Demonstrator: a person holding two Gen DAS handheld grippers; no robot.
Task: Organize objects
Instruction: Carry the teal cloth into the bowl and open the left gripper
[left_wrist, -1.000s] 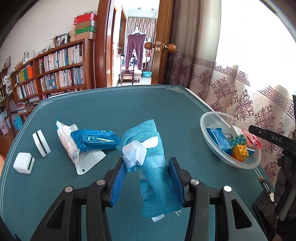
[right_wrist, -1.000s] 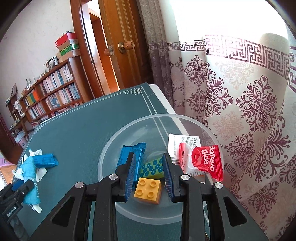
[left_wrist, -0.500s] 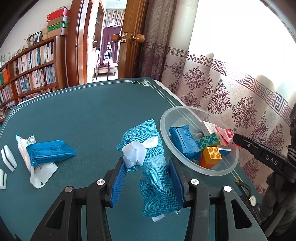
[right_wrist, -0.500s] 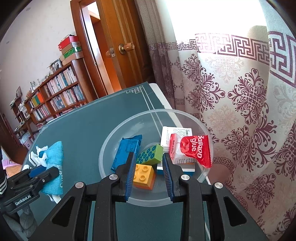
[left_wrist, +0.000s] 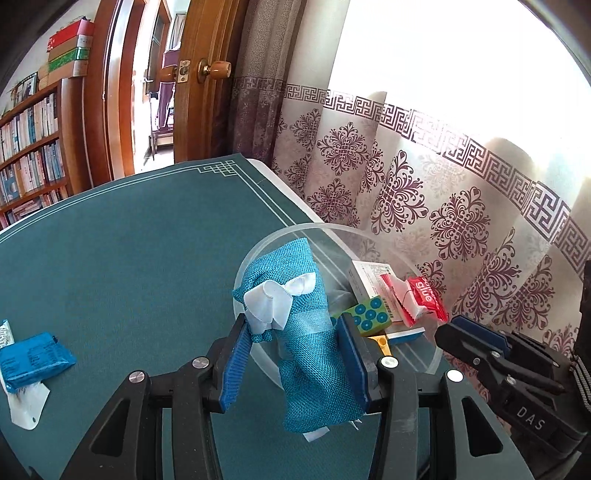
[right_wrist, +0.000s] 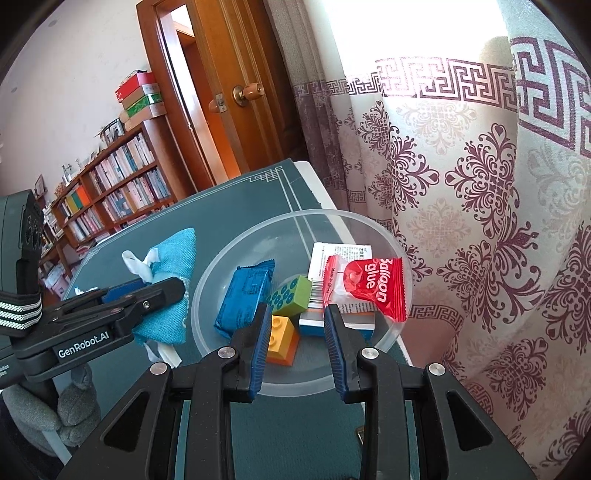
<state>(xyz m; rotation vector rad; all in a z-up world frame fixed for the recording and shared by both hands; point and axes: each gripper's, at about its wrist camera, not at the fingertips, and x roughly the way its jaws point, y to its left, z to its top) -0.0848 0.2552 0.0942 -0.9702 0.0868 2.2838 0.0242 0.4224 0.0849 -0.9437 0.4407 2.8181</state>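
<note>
**Now: teal pouch held at the bowl's rim**

Nearest, the left gripper (left_wrist: 295, 354) is clenched on a teal fabric pouch (left_wrist: 303, 321) with a white ribbon, carried off the green table (left_wrist: 129, 258) at the left rim of the clear plastic bowl (right_wrist: 258, 236). The right gripper (right_wrist: 297, 339) hangs at the bowl's near edge, its jaws closed down with nothing between them. Farther in, the bowl holds a blue packet (right_wrist: 243, 295), a green block (right_wrist: 290, 297), an orange block (right_wrist: 281, 338) and a red glue sachet (right_wrist: 369, 286). Another blue packet (left_wrist: 31, 360) lies on the table at left.
</note>
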